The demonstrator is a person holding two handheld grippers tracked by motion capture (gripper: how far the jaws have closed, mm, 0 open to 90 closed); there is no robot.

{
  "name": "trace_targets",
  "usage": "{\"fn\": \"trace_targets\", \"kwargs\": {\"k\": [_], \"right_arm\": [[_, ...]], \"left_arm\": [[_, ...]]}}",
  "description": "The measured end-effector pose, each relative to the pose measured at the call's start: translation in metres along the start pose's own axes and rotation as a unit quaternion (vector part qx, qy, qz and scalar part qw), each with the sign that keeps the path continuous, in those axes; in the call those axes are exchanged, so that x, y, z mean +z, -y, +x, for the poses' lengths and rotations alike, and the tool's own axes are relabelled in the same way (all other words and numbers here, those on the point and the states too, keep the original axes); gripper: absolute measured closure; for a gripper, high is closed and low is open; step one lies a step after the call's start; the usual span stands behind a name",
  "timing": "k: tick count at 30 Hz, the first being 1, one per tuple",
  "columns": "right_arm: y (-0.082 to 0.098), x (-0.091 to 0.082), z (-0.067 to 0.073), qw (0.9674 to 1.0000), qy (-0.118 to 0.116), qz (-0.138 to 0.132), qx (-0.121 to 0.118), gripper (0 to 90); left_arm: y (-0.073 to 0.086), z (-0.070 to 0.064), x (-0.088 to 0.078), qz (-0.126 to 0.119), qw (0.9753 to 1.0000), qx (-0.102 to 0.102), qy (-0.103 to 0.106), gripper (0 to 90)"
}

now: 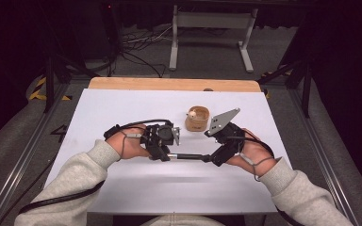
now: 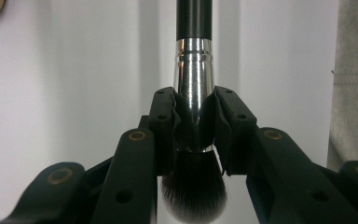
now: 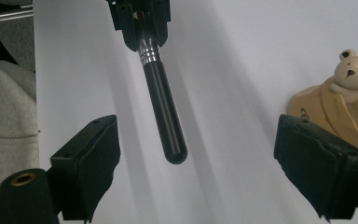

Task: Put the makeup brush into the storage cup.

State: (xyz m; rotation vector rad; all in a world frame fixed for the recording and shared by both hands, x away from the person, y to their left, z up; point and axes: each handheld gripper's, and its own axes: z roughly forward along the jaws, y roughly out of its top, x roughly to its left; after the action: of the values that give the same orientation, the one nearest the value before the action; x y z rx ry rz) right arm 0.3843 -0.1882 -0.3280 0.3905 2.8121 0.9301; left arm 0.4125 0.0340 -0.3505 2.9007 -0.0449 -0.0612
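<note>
Left gripper (image 2: 193,121) clamps one brush (image 2: 194,88); right gripper (image 3: 196,154) gapes beside one cup (image 3: 340,112).

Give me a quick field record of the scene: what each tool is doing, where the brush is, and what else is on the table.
left tool: shut on the makeup brush's silver ferrule
makeup brush: held roughly level above the table, bristles behind the left pads, black handle pointing toward the right tool
right tool: open, jaws wide on either side of the handle's end, not touching it
beige bear holder: stands on the sheet beyond the tools, a small bear figure on its rim
white sheet: covers the wooden table
</note>
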Motion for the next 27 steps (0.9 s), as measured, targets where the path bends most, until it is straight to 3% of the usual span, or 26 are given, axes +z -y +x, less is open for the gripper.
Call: {"fn": "trace_targets", "kwargs": {"k": [8, 27], "right_arm": [[-0.008, 0.009, 0.000, 0.9992, -0.003, 0.040, -0.005, 16.3], [-0.013, 0.026, -0.001, 0.9952, -0.026, 0.093, -0.014, 23.2]], "left_arm": [[-0.001, -0.001, 0.001, 0.000, 1.0000, 0.001, -0.001, 70.9], [-0.006, -0.001, 0.003, 0.006, 0.9999, 0.009, 0.000, 70.9]]}}
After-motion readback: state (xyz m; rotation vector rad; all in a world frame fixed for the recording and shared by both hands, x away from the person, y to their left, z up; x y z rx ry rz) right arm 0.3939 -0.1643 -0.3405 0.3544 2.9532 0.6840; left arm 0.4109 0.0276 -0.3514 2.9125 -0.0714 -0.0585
